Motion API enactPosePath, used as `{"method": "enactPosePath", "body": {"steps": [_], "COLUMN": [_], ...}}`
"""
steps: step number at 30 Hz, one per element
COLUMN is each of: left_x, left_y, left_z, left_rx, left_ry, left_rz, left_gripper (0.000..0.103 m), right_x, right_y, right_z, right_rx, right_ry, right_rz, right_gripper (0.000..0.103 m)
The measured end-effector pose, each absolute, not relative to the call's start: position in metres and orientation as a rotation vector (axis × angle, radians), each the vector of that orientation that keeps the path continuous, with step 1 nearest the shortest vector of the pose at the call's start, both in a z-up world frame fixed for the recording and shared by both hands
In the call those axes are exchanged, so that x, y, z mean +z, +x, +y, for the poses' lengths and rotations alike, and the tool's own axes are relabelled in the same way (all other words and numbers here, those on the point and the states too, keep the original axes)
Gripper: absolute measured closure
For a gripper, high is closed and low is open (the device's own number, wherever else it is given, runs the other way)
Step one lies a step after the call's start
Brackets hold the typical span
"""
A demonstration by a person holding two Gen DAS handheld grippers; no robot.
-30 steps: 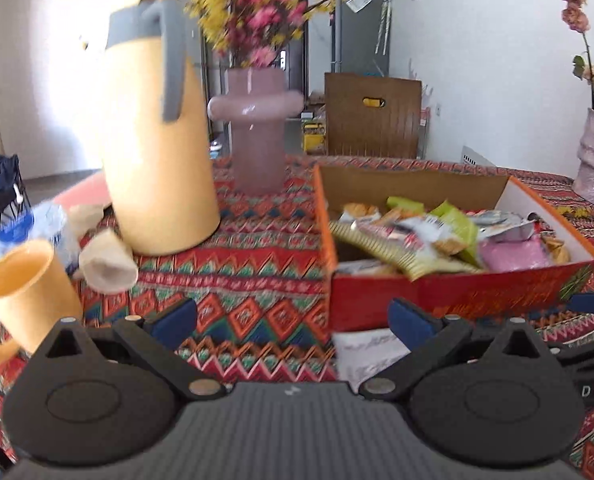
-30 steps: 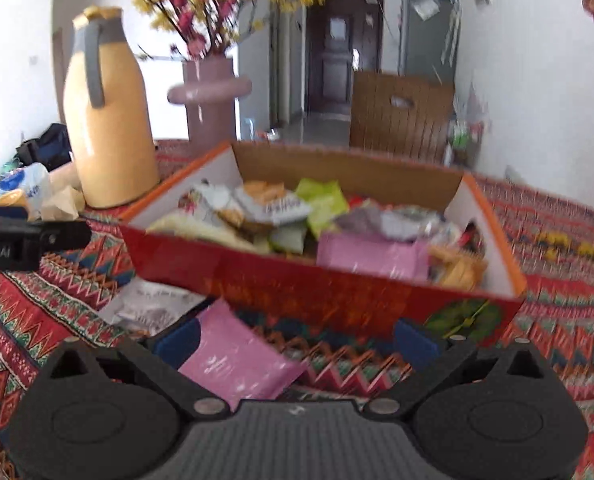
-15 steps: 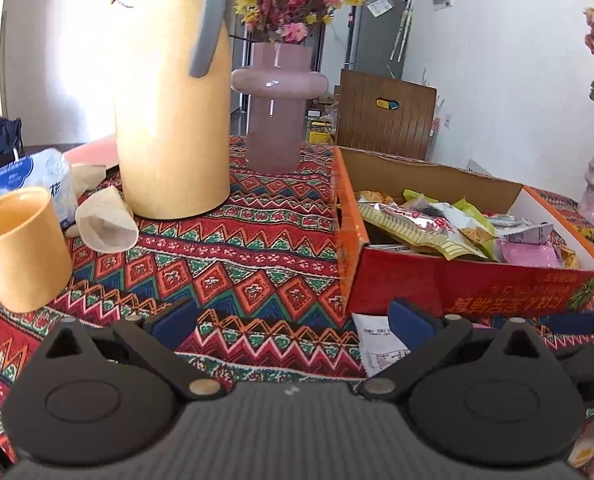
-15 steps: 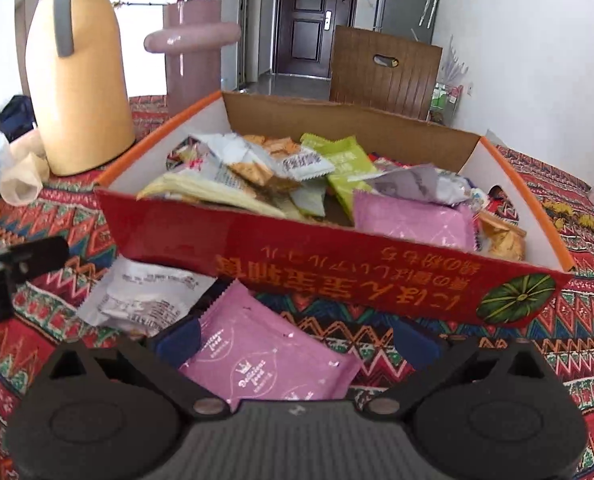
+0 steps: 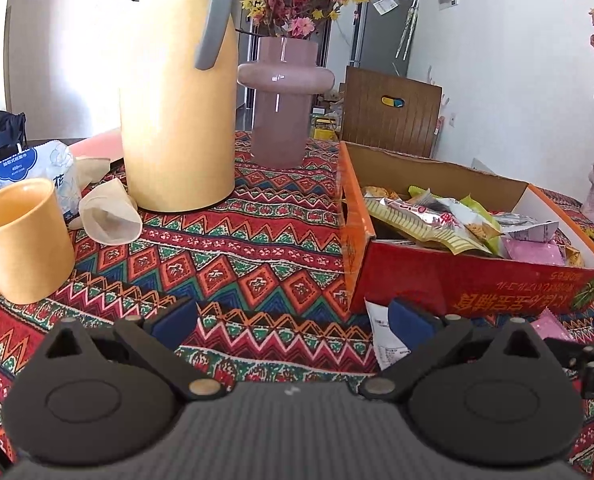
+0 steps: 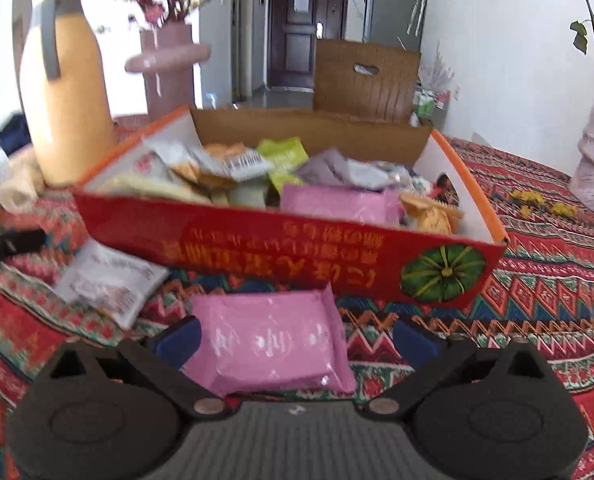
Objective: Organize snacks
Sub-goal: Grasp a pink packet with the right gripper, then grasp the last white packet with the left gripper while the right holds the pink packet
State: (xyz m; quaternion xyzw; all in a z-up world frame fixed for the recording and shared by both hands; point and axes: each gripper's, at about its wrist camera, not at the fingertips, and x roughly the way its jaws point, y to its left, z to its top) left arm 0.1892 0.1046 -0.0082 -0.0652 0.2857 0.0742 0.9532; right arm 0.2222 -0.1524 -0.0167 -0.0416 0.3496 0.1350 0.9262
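Observation:
A red cardboard box (image 6: pixel 257 240) filled with several snack packets stands on the patterned tablecloth; it also shows in the left wrist view (image 5: pixel 477 288). A pink snack packet (image 6: pixel 269 340) lies on the cloth in front of the box, between the open fingers of my right gripper (image 6: pixel 293 338), nearer the left finger. A white snack packet (image 6: pixel 105 280) lies left of it; in the left wrist view it (image 5: pixel 381 340) sits partly behind the right finger. My left gripper (image 5: pixel 293 316) is open and empty, low over the cloth left of the box.
A tall yellow thermos jug (image 5: pixel 177 100), a pink vase with flowers (image 5: pixel 281 100), a yellow mug (image 5: pixel 21 240), crumpled paper cups (image 5: pixel 109 216) and a tissue pack (image 5: pixel 25 168) stand left of the box. A wooden chair (image 6: pixel 365 80) is behind the table. Another vase (image 6: pixel 593 172) stands far right.
The right gripper has shifted so the pink packet now lies squarely between its fingers. The left gripper has moved lower and leftward, away from the box.

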Motion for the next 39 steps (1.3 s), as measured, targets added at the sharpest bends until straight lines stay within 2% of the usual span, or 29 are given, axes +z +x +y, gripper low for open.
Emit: {"method": "enactPosePath", "body": {"steps": [15, 26, 28, 30, 32, 33, 35, 39], "left_x": [-0.008, -0.01, -0.01, -0.011, -0.012, -0.013, -0.014, -0.017], "left_y": [0.188, 0.189, 0.189, 0.19, 0.191, 0.192, 0.193, 0.195], "left_z": [0.105, 0.104, 0.104, 0.104, 0.104, 0.104, 0.104, 0.103], "left_rx": [0.142, 0.138, 0.137, 0.137, 0.139, 0.141, 0.144, 0.147], "left_ry": [-0.137, -0.132, -0.132, -0.13, -0.129, -0.128, -0.126, -0.119], "left_rz": [0.585, 0.59, 0.592, 0.596, 0.603, 0.607, 0.612, 0.626], "left_gripper": [0.0, 0.0, 0.0, 0.0, 0.0, 0.0, 0.0, 0.0], "right_x": [-0.031, -0.042, -0.045, -0.045, -0.043, -0.042, -0.041, -0.033], "right_y": [0.237, 0.251, 0.253, 0.252, 0.248, 0.247, 0.243, 0.231], "right_z": [-0.113, -0.137, -0.143, -0.148, -0.148, -0.148, -0.15, -0.162], "right_rx": [0.304, 0.316, 0.331, 0.367, 0.373, 0.377, 0.374, 0.373], "right_ry": [-0.303, -0.192, -0.149, -0.108, -0.107, -0.104, -0.099, -0.07], "right_rz": [0.722, 0.774, 0.781, 0.782, 0.765, 0.763, 0.751, 0.692], "right_gripper": [0.0, 0.0, 0.003, 0.012, 0.03, 0.033, 0.037, 0.037]}}
